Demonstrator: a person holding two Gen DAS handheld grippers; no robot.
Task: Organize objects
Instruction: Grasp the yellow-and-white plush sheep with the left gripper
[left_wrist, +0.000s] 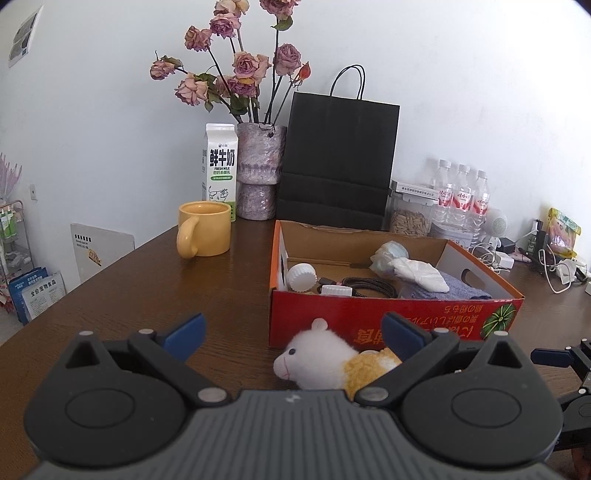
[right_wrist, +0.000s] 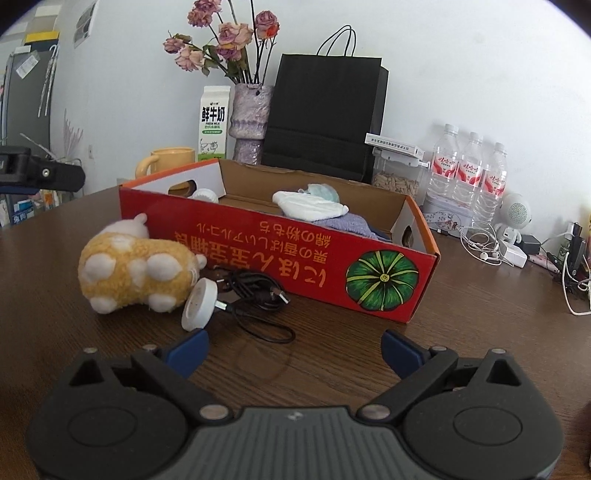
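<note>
A red cardboard box stands open on the brown table, holding a white cap, a black cable, white cloths and a blue cloth. A white and yellow plush toy lies in front of the box. My left gripper is open, with the toy between its fingers and close to the right one. My right gripper is open and empty. Just beyond it lie a white round plug and a black cable.
A yellow mug, a milk carton, a vase of dried roses and a black paper bag stand behind the box. Water bottles, a seed jar, earphones and chargers crowd the right side.
</note>
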